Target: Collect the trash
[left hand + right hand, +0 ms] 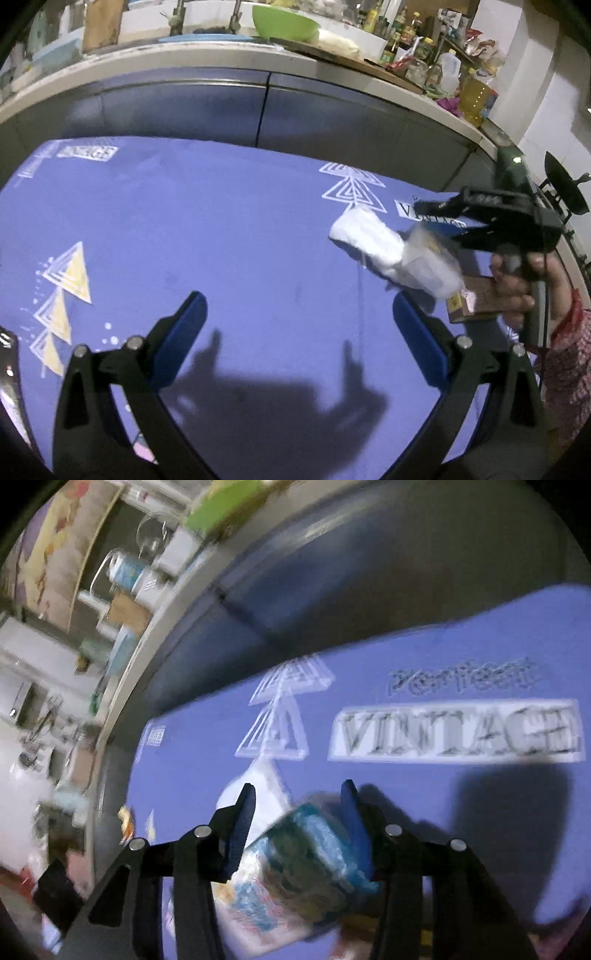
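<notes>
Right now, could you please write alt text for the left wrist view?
An open left tool hovers over a blue printed cloth. At right, the right tool reaches a white wad and a clear wrapper.

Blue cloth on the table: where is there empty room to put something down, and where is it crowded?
The blue cloth is bare across its middle, from the yellow triangles on one side to the white wad on the other. It is crowded by the right gripper: the wad, a clear wrapper and a brown box bunch together there.
</notes>
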